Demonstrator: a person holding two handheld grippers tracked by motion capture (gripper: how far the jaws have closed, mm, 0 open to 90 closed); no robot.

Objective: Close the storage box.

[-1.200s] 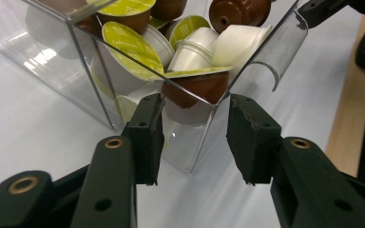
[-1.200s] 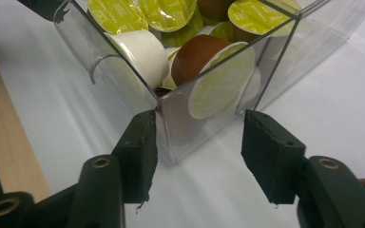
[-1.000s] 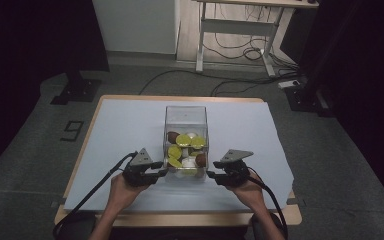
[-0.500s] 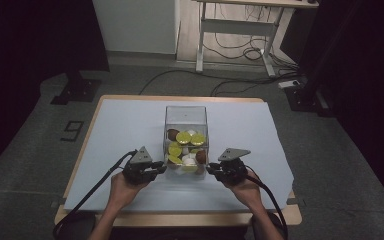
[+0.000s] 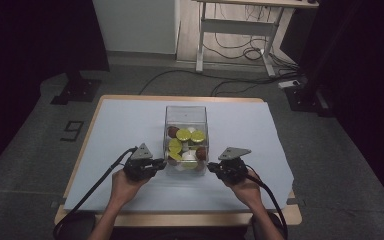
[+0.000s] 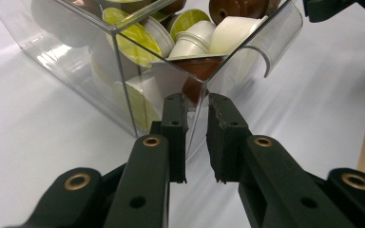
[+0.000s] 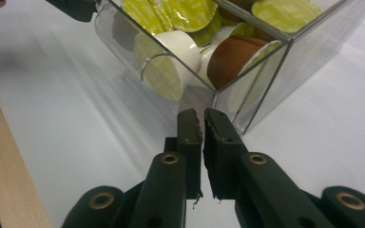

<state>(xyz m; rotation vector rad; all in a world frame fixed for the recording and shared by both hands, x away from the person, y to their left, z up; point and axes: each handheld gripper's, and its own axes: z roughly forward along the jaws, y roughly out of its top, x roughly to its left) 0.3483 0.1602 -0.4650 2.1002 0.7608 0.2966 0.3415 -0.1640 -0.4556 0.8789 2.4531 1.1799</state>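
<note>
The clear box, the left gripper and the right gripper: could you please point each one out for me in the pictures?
clear box (image 5: 185, 112): high view, on its far wall.
left gripper (image 6: 197, 121): left gripper view, midway between its fingertips, at the box's near wall.
right gripper (image 7: 203, 122): right gripper view, midway between its fingertips, by the box's corner.

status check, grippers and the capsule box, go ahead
Left gripper and right gripper clamped on near wall of clear box. Capsules inside. Nothing blocking.

We count one clear box (image 5: 185, 116) on one desk (image 5: 110, 125), and two tools, the left tool (image 5: 161, 162) and the right tool (image 5: 213, 168). Inside the box we see capsules (image 5: 183, 134) of three colours, too heaped to count exactly.
</note>
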